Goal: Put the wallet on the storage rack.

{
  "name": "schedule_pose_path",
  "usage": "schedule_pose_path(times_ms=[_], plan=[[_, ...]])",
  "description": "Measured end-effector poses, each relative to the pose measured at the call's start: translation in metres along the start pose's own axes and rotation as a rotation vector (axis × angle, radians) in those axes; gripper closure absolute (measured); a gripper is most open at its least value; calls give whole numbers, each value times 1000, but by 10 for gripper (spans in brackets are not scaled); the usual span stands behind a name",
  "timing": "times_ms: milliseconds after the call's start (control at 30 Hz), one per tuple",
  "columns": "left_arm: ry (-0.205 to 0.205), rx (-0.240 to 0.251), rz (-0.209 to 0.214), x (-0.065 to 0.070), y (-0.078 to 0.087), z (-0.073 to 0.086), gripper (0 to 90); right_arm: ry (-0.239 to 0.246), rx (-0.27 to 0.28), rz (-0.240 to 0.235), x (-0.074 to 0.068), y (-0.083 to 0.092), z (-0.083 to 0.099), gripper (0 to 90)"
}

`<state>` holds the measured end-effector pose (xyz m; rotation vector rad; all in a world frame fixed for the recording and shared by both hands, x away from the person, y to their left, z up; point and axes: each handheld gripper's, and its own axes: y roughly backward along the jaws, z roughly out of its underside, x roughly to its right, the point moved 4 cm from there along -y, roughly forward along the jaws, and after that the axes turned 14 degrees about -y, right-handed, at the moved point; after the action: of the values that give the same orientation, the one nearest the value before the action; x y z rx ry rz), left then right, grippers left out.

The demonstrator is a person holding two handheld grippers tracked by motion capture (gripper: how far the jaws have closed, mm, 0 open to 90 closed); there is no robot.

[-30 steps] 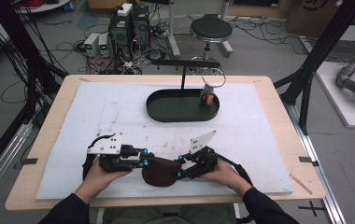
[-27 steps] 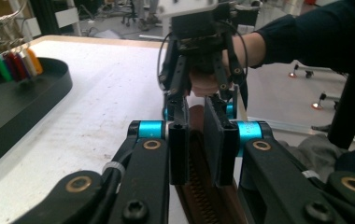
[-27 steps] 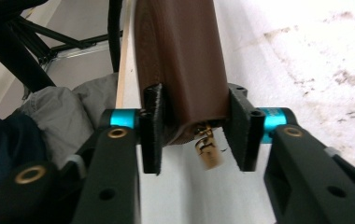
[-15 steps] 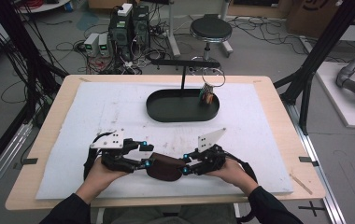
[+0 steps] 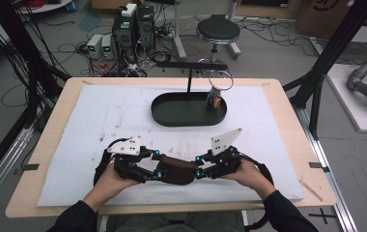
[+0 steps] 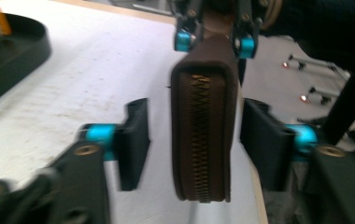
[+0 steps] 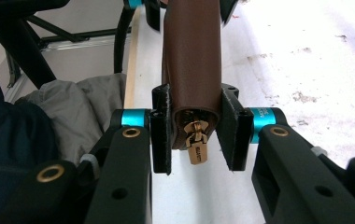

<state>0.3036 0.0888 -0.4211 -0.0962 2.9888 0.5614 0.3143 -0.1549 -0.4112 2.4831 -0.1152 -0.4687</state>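
A brown leather zip wallet [image 5: 176,170] hangs edge-up just over the white mat near the table's front edge, between my two grippers. My right gripper [image 7: 196,135] is shut on its end, pads pressed on both faces, after its jaws have just been closing; the brass zip pull [image 7: 195,148] dangles between them. My left gripper [image 6: 196,140] is open around the other end of the wallet [image 6: 206,121]: its jaws sprang apart and have just been closing a little, with a gap on each side. In the high view the left gripper [image 5: 157,165] and right gripper [image 5: 198,167] face each other.
A black oval tray [image 5: 172,115] with a T-shaped stand sits mid-table at the back, a small coloured object [image 5: 214,99] inside it. The white mat [image 5: 99,121] covers most of the wooden table. Beyond lie a stool, cables and black frame posts.
The left gripper's jaws have come off the wallet and stand apart around it. The right gripper has risen slightly with the wallet in its grip.
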Motion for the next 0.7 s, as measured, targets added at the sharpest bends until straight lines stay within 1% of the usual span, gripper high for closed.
schedule_pose_path(times_ms=[33,100,133,200,267,333,367,400,433,500,533,567,600,633,667,700], plan=[[-5,8,-7,1,-1,0,580,5,-1,2,0,0,0,695],[4,29,6,0,1,0,624,0,2,14,1,3,0,689],[12,47,9,0,1,0,634,3,7,9,1,3,-1,684],[16,78,10,-1,3,-1,650,-4,33,4,1,5,-2,656],[19,104,-3,-2,6,0,659,-25,73,-4,1,8,-5,594],[34,148,-14,-4,9,0,662,-48,126,-12,4,13,-6,562],[40,172,-20,-5,11,0,663,-63,143,-19,5,15,-6,532],[45,197,-27,-5,12,-1,663,-78,163,-18,7,17,-7,526],[51,216,-31,-6,12,-1,663,-88,175,-29,8,17,-7,527],[53,244,-29,-6,11,-3,663,-92,185,-45,7,17,-8,524],[49,247,-28,-5,10,-3,662,-96,189,-49,6,16,-8,564],[50,248,-23,-5,8,-3,662,-91,191,-53,5,15,-9,646],[55,254,-24,-5,8,-3,659,-75,192,-40,4,15,-9,662],[67,253,-17,-5,8,-3,653,-71,196,-42,4,16,-9,679],[64,243,-15,-4,7,-4,644,-73,198,-55,4,16,-9,689],[57,238,-21,-4,7,-4,628,-72,194,-57,4,17,-8,698]])
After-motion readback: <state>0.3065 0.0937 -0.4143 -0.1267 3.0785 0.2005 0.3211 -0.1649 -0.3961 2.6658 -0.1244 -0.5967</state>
